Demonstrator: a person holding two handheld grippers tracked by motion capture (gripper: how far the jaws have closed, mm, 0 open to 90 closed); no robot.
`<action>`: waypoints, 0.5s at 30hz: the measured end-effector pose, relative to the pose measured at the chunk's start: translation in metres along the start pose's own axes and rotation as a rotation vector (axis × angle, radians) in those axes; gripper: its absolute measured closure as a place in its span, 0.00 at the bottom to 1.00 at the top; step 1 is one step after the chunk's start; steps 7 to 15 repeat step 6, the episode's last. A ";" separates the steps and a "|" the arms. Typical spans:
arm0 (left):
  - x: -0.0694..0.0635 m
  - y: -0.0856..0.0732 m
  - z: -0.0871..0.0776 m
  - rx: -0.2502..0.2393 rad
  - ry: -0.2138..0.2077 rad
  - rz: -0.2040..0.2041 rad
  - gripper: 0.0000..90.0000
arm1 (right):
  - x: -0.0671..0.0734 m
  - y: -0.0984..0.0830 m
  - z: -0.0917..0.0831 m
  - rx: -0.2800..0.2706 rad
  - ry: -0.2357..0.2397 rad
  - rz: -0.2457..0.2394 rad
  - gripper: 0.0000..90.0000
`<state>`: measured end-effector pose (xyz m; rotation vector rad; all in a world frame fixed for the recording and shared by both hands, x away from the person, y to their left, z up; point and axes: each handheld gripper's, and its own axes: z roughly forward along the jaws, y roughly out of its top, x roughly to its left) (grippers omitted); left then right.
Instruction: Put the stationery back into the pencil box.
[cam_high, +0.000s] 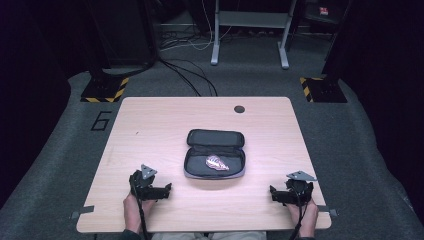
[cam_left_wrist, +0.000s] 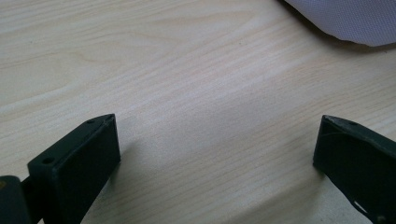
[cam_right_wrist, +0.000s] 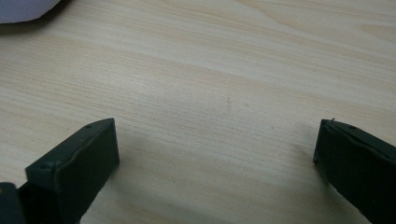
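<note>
A dark zip case (cam_high: 215, 153) lies open in the middle of the wooden table (cam_high: 150, 125), lid folded back. Inside its lower half rests a small purple and white patterned object (cam_high: 217, 162). My left gripper (cam_high: 167, 191) sits on the table at the near left, jaws wide apart over bare wood in the left gripper view (cam_left_wrist: 217, 140), with a corner of the grey case (cam_left_wrist: 345, 18) at the top right. My right gripper (cam_high: 272, 194) rests at the near right, its jaws (cam_right_wrist: 217, 140) open over bare wood, the case's edge (cam_right_wrist: 23, 9) at the top left.
A round cable hole (cam_high: 239, 109) sits near the table's far edge. Beyond the table are grey carpet, loose cables (cam_high: 190, 75), a desk frame (cam_high: 250, 30) and two yellow and black striped stand bases (cam_high: 105, 89). Wide bare wood surrounds the case.
</note>
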<state>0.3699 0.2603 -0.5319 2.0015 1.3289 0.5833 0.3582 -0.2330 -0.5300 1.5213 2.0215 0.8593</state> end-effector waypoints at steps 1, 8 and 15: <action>0.000 0.000 0.000 0.001 0.001 0.002 0.00 | 0.000 0.000 0.000 -0.003 0.001 0.001 0.00; 0.000 0.000 0.000 0.000 0.003 0.003 0.00 | 0.000 0.001 0.001 0.000 -0.004 0.005 0.00; 0.000 0.000 0.000 0.000 0.003 0.003 0.00 | 0.000 0.001 0.001 0.000 -0.004 0.005 0.00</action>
